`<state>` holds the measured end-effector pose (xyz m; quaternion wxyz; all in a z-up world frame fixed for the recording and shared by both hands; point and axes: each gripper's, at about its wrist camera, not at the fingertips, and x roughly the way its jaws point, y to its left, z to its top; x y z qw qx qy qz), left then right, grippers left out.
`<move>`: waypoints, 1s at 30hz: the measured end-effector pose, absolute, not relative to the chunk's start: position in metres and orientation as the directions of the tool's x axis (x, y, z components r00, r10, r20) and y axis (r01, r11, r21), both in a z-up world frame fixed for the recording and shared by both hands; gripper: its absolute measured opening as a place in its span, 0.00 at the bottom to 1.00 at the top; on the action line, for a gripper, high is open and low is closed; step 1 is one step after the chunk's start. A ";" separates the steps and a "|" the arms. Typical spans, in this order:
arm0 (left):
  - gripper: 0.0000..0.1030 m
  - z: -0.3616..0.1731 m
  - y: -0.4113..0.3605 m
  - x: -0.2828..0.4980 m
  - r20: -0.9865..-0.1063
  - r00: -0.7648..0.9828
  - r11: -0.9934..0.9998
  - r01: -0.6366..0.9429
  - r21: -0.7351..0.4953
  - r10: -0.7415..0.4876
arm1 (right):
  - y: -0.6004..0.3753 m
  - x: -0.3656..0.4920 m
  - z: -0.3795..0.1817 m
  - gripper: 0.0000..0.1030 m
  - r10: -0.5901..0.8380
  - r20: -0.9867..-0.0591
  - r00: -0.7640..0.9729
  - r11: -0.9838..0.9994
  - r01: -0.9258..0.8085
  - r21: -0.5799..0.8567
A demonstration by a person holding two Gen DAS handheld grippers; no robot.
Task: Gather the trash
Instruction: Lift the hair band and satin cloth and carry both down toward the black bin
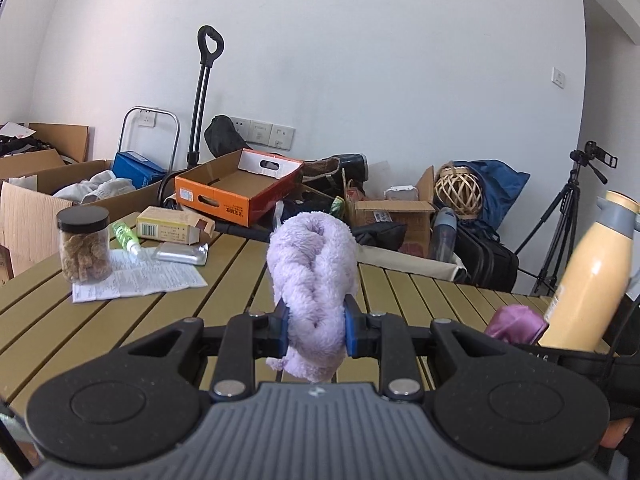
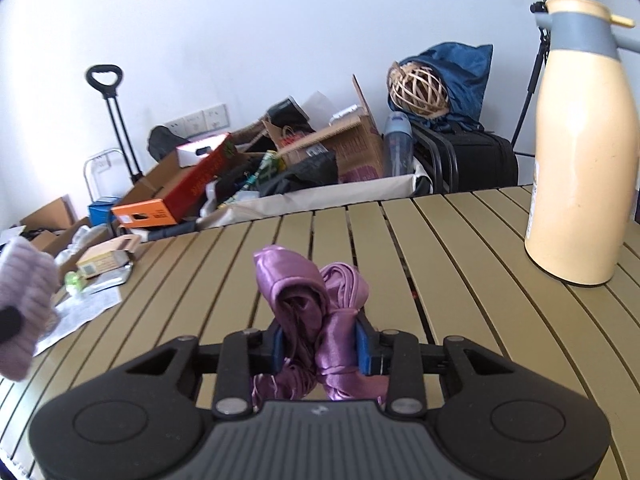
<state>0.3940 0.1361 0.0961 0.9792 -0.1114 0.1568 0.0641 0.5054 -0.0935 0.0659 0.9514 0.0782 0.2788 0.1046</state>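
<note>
**Both jaws loaded: towel on the left, satin on the right**

The left gripper [image 1: 316, 330] has its jaws clamped tight on a fluffy lilac towel [image 1: 312, 276], the blue pads pressing into both sides of the roll. The towel is twisted like a braid; its upper end stands up above the pads and its lower end hangs below them, clear of the slatted surface [image 1: 420, 296].

Over to the right gripper [image 2: 320, 346]: jaws closed hard on a bundle of purple satin cloth [image 2: 308, 300], pads biting into either flank. The cloth bunches up above the pads in two glossy lumps, and knotted folds and fringe spill out underneath (whether that fringe brushes the slats is hard to tell).

Wider now. From the left wrist view, the satin bundle peeks in at the right edge, just beside a cream thermos jug [image 1: 588, 272]. From the right wrist view, that jug stands upright on the surface to the right, well apart from the cloth, and the lilac towel shows at the far left edge.

At the far left of the surface sit a clear jar with a black lid [image 1: 84, 244], a printed paper sheet [image 1: 136, 276] under it, a small green bottle [image 1: 126, 238], a silver foil pack [image 1: 180, 254] and an open yellow carton [image 1: 172, 226]. Beyond the surface, against the white wall, lies a jumble: an orange box [image 1: 236, 192], cardboard boxes, a woven rattan ball [image 1: 458, 194] and a tripod [image 1: 560, 232].
</note>
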 end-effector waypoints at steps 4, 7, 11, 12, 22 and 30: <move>0.24 0.094 0.129 0.368 -0.323 0.943 0.968 -0.152 -0.198 0.082 | -0.097 0.474 0.074 0.31 0.265 -0.494 0.828 0.960 -0.181 0.212; 0.24 0.090 0.122 0.350 -0.327 0.942 0.971 -0.146 -0.188 0.079 | -0.099 0.450 0.079 0.31 0.282 -0.482 0.830 0.956 -0.200 0.214; 0.24 0.081 0.113 0.326 -0.353 0.933 0.974 -0.140 -0.176 0.070 | -0.102 0.419 0.084 0.31 0.301 -0.465 0.833 0.951 -0.224 0.213; 0.24 0.079 0.111 0.320 -0.360 0.931 0.975 -0.137 -0.173 0.067 | -0.104 0.410 0.084 0.31 0.306 -0.461 0.833 0.949 -0.231 0.213; 0.24 0.067 0.087 0.264 -0.403 0.913 0.986 -0.112 -0.120 0.055 | -0.114 0.335 0.077 0.31 0.349 -0.451 0.821 0.937 -0.289 0.198; 0.24 0.047 0.065 0.226 -0.460 0.887 0.994 -0.071 -0.081 0.026 | -0.128 0.281 0.054 0.31 0.380 -0.475 0.794 0.925 -0.331 0.188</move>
